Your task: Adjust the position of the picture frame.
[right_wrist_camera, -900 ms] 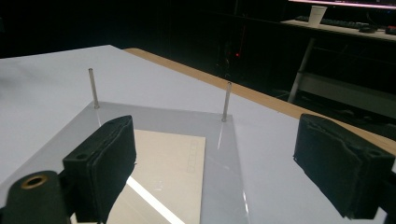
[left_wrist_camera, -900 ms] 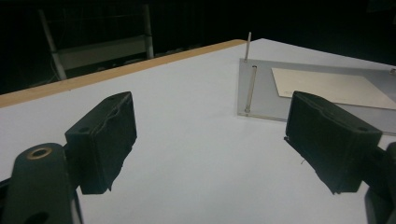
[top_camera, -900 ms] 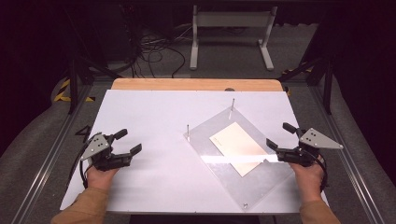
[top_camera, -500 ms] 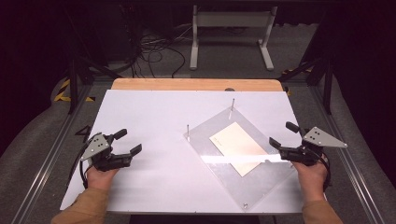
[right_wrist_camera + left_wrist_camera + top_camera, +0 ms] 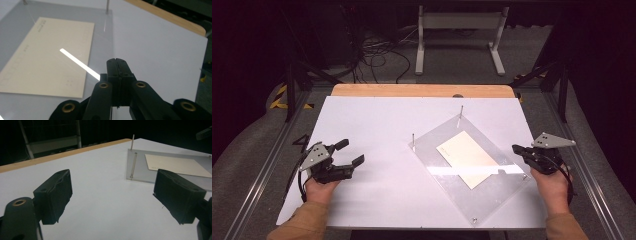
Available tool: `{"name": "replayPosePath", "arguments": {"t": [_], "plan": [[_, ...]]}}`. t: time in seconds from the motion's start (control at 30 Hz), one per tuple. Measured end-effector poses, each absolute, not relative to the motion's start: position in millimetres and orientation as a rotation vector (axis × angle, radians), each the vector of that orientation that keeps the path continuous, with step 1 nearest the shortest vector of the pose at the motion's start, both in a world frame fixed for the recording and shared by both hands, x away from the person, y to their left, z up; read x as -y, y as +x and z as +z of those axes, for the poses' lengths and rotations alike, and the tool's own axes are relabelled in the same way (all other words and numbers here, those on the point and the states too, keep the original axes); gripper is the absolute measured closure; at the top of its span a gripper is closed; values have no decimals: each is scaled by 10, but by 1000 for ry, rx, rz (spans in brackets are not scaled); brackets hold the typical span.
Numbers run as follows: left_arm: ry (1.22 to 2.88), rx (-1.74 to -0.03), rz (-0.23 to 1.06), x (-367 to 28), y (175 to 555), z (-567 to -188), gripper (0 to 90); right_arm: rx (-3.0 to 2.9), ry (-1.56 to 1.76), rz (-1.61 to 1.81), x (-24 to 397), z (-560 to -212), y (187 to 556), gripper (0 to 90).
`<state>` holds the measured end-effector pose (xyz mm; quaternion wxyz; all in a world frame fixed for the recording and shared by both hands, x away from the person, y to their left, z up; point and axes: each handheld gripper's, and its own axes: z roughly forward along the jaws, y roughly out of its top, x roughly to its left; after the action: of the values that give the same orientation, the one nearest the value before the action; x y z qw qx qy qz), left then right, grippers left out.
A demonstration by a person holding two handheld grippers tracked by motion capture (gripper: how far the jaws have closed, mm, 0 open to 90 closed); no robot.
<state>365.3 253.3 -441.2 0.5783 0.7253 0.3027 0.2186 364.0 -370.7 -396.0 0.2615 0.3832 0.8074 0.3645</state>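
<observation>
1. Clear plate [image 5: 472, 167]: a see-through rectangular sheet lying flat on the right half of my white table [image 5: 377, 130], turned at an angle to its edges. A bright bar of glare crosses its surface in my right gripper view.
2. Card [image 5: 467, 159]: a cream rectangle with faint print, seen through the plate near its middle; I cannot tell whether it lies on top or underneath.
3. Pins: 2 thin metal posts stand upright at the plate's far corners, 1 at the left corner [image 5: 413, 140] and 1 at the far corner [image 5: 461, 112]. Small fasteners sit at the near corner [image 5: 473, 219] and the right corner [image 5: 525, 176].
4. Right gripper [image 5: 518, 149]: my jaws are pressed together with nothing between them. Their tip hangs at the plate's right edge; I cannot tell whether it touches.
5. Left gripper [image 5: 350, 152]: my jaws stand wide apart and empty, low over bare table, well apart from the plate.
6. Surroundings: a wooden strip [image 5: 422, 90] runs along the table's far edge; beyond it, a white frame [image 5: 459, 30] and loose cables [image 5: 377, 55] lie on the dark floor.
7. Between my left gripper and the plate there is bare table.
</observation>
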Motion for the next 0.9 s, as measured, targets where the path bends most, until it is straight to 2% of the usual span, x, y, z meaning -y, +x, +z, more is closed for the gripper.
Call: {"name": "replayPosePath", "arguments": {"t": [0.5, 0.9], "plan": [[1694, -714, 493, -2522, 3658, -4414, 162, -2295, 1311, 796, 4032, -4283, 3636, 895], [1709, -717, 458, -2513, 3673, -4429, 171, -2338, 1403, 771, 4154, -4261, 3507, 895]]}}
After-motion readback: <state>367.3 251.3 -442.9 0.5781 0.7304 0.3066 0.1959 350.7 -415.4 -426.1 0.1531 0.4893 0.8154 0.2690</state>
